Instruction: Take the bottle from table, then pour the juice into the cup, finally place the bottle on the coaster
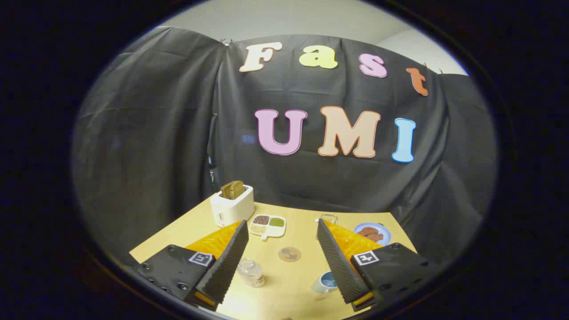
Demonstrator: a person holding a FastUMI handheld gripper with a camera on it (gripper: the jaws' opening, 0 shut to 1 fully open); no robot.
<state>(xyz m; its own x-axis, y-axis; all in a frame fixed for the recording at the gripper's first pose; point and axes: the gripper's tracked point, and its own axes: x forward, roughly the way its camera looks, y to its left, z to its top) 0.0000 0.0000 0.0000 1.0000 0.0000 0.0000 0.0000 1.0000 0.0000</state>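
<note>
Gripper [282,240] fingers were spread wide above the tan wooden table [289,284], nothing held. A small clear plastic bottle [251,272] stood just beside the left finger, a pale blue cup [326,282] by the right, a round coaster [290,254] between, seemingly arranged for short moves.

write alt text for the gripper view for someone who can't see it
The gripper is open and empty above a yellow table, a small bottle beside one finger and a blue cup beside the other. A round coaster lies between them farther on; beyond it stand a toaster, a divided dish and a blue plate.
</note>
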